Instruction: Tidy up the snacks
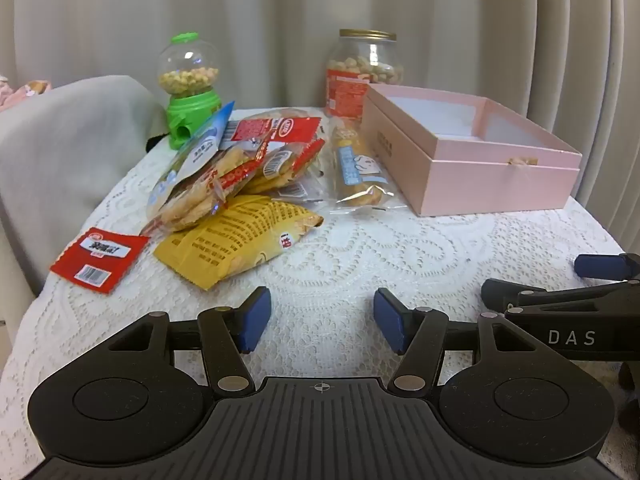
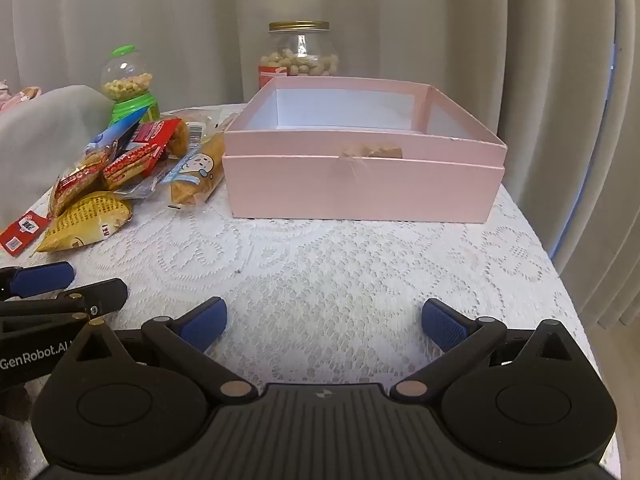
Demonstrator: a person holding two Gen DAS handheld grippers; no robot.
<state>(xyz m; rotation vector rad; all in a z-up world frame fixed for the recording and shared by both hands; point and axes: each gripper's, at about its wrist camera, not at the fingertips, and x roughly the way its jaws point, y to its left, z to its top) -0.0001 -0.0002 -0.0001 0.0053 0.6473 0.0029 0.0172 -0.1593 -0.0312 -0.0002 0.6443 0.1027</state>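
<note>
A pile of snack packets [image 1: 240, 168] lies on the left of the lace-covered table: a yellow bag [image 1: 236, 240], a red packet [image 1: 100, 258] and a clear bread pack [image 1: 358, 168]. The pile also shows in the right wrist view [image 2: 120, 168]. An open, empty pink box [image 1: 472, 168] stands at the back right, straight ahead in the right wrist view [image 2: 364, 184]. My left gripper [image 1: 322, 318] is open and empty above the table's front. My right gripper [image 2: 324, 326] is open and empty in front of the box.
A green candy dispenser [image 1: 190, 88] and a glass jar of peanuts [image 1: 362, 70] stand at the back. A grey cushion [image 1: 60, 148] is at the left. Curtains hang behind. The table edge [image 2: 560, 264] drops off on the right.
</note>
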